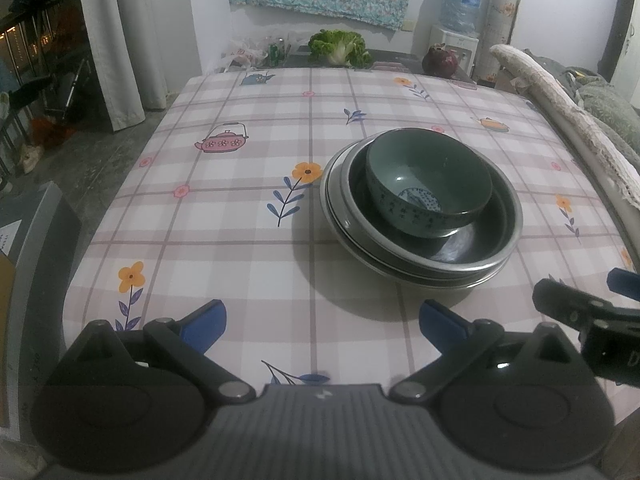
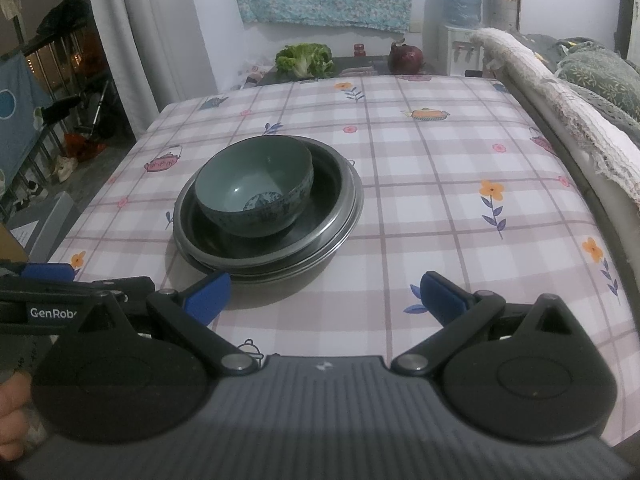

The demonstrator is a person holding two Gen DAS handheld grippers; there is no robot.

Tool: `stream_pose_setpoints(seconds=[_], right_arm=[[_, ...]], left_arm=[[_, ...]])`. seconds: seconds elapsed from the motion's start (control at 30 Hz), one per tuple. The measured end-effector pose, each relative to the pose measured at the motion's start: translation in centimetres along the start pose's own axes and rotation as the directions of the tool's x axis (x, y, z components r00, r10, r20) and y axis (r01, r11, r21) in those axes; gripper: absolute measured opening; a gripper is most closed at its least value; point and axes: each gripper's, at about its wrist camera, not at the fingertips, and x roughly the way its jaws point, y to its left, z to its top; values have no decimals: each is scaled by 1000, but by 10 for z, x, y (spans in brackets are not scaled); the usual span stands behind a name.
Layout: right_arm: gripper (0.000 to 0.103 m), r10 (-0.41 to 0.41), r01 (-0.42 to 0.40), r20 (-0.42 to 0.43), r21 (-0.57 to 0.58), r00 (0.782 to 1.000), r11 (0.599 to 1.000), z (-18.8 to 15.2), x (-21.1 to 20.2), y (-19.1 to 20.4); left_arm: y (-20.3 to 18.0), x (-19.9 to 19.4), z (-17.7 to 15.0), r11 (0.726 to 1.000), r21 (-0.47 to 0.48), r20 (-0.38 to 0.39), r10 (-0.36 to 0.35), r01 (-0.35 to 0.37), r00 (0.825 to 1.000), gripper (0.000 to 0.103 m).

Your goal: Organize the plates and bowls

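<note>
A green ceramic bowl (image 1: 428,182) (image 2: 254,190) rests inside a stack of dark, metal-rimmed plates (image 1: 472,264) (image 2: 332,236) on the checked tablecloth (image 1: 240,208) (image 2: 440,184). My left gripper (image 1: 322,322) is open near the table's front edge, short of the stack and to its left, with nothing between its blue fingertips. My right gripper (image 2: 326,300) is open too, just in front of the stack and a little to its right, holding nothing. Each gripper shows at the side of the other's view.
A lettuce (image 1: 339,47) (image 2: 306,59) and a dark red round object (image 1: 440,60) (image 2: 406,58) sit on a counter behind the table. A water dispenser (image 1: 460,12) stands at the back right. A cloth-covered sofa edge (image 2: 568,92) runs along the table's right side.
</note>
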Motion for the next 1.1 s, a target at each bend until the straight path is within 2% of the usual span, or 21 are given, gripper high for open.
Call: stream_pose_setpoints(seconds=[1.1], right_arm=[[102, 5, -6, -20, -13, 1000, 1000, -3, 3, 1]], left_arm=[[0, 3, -1, 1000, 2, -12, 2, -2, 1000, 103]])
